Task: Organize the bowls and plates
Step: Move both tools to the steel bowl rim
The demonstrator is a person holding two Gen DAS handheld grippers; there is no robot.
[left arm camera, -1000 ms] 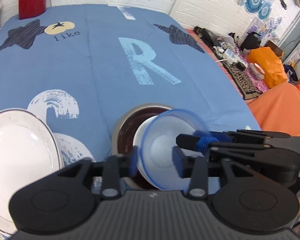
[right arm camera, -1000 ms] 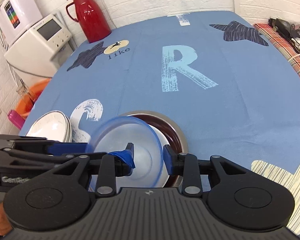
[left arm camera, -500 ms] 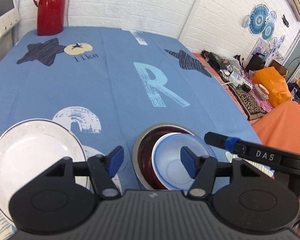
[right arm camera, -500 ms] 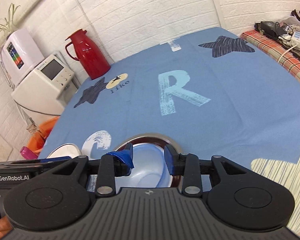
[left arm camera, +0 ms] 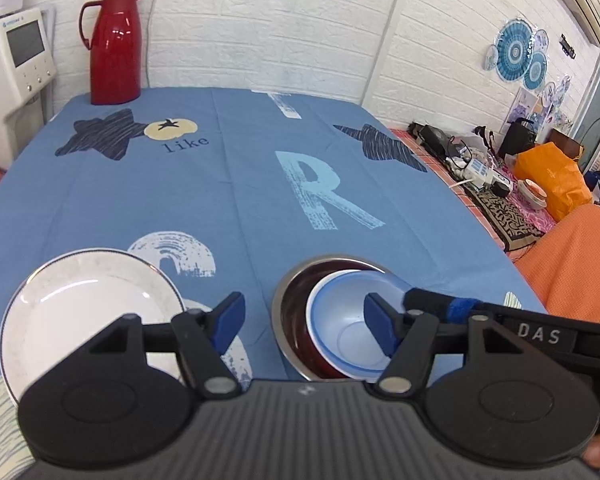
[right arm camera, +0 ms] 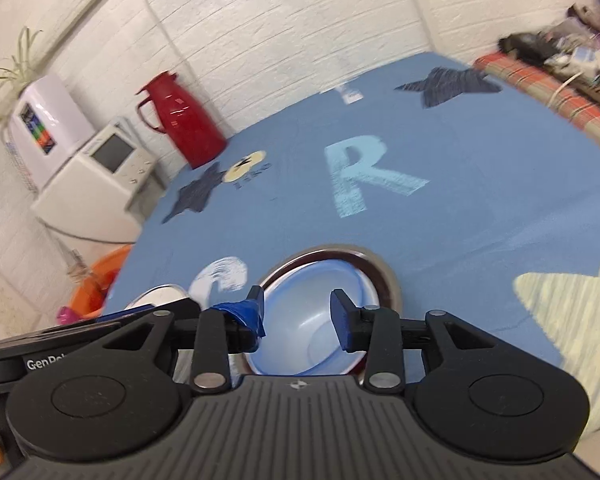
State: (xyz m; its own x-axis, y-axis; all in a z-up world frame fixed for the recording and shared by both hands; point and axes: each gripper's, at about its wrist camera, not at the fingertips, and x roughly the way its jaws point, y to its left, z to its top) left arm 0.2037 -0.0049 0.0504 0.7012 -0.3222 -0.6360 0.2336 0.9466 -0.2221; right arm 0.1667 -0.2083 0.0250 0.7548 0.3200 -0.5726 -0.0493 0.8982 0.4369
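Note:
A pale blue plastic bowl lies nested inside a steel bowl with a dark red inside, at the near edge of the blue tablecloth. A white plate with a dark rim sits to the left of the bowls. My left gripper stands open above the near edge, holding nothing. My right gripper is open over the blue bowl with nothing between its fingers. In the right wrist view only a sliver of the plate shows.
A red thermos jug stands at the far left corner of the table. A white appliance stands beside the table on the left. A cluttered side table and an orange cushion lie to the right.
The blue bowl was held tilted between the two grippers; it now rests in the steel bowl. Both grippers let go, opened and pulled back upward.

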